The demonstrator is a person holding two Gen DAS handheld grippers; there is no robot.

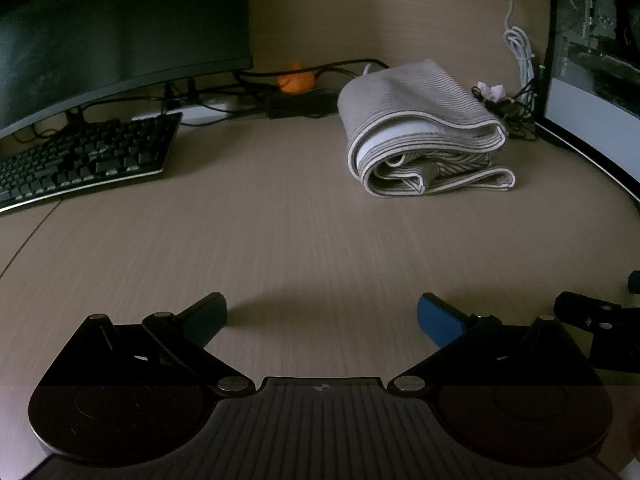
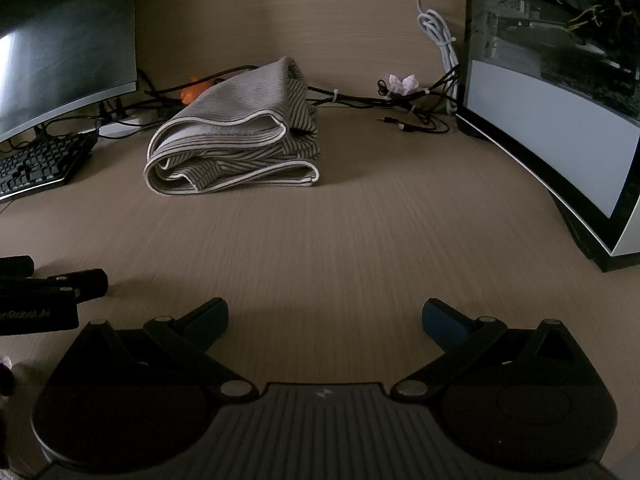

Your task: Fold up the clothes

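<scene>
Seen across a dim wooden desk (image 1: 280, 240), a dark monitor (image 1: 120, 32) stands at far left with a black keyboard (image 1: 84, 160) before it. Further right, an orange toy (image 1: 296, 79) sits among black cables by the wall, and just beside it lies the garment (image 1: 420, 132), a grey striped piece with pale edging, folded into a thick bundle on the desk near the back. A coiled white cable (image 1: 520, 52) hangs to its right, next to a glass-sided PC case (image 1: 592, 60) at far right. Low in the foreground, the left gripper (image 1: 322, 320) hovers over bare wood, jaws spread wide and holding nothing, well apart from the garment. Beside it on its right, the right gripper (image 2: 325, 322) is likewise splayed and empty, its blue pads (image 2: 444, 326) apart, with the garment (image 2: 236, 136) ahead and to its left.
</scene>
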